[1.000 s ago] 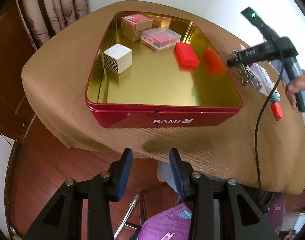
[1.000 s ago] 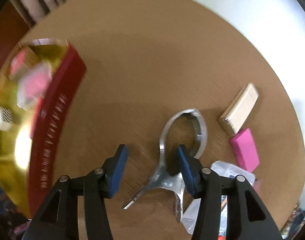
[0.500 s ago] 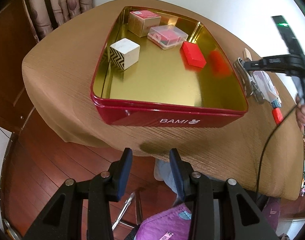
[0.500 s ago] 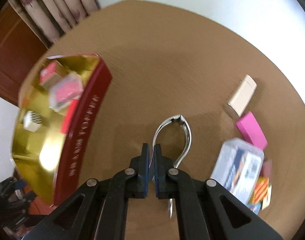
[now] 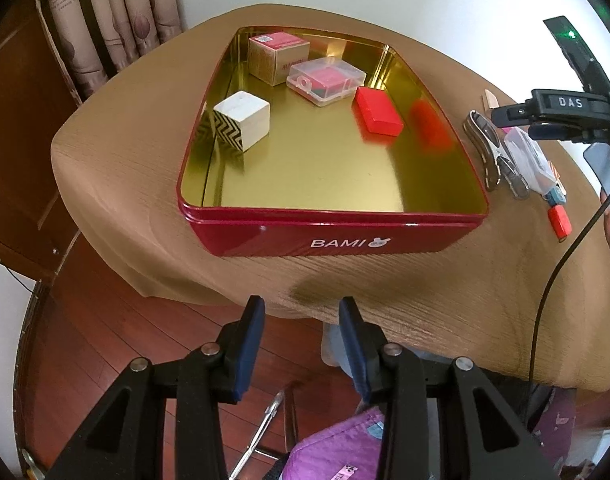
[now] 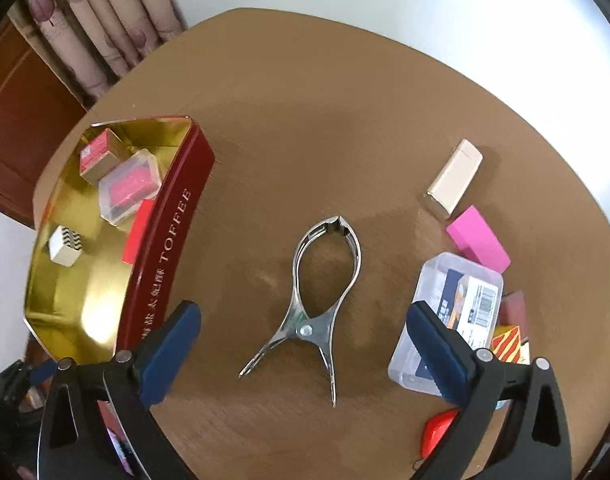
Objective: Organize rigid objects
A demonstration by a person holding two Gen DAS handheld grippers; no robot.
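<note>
Pink block [image 6: 478, 243] only right view

A brown cloth-covered counter [image 6: 325, 120] spreads ahead of the gripper; patterned curtains [image 5: 137, 12] hang beyond its far left edge beside dark wood panelling [image 5: 21, 120]. Below the gripper lie a reddish wooden floor [image 5: 117, 332] and purple fabric [image 5: 337, 448]

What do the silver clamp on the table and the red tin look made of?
Silver spring clamp: polished metal, probably steel, judging by bright glints and the riveted pivot. Red rectangular tin: thin sheet metal, glossy red outside with printed lettering; its gold interior mirrors the red block.
</note>
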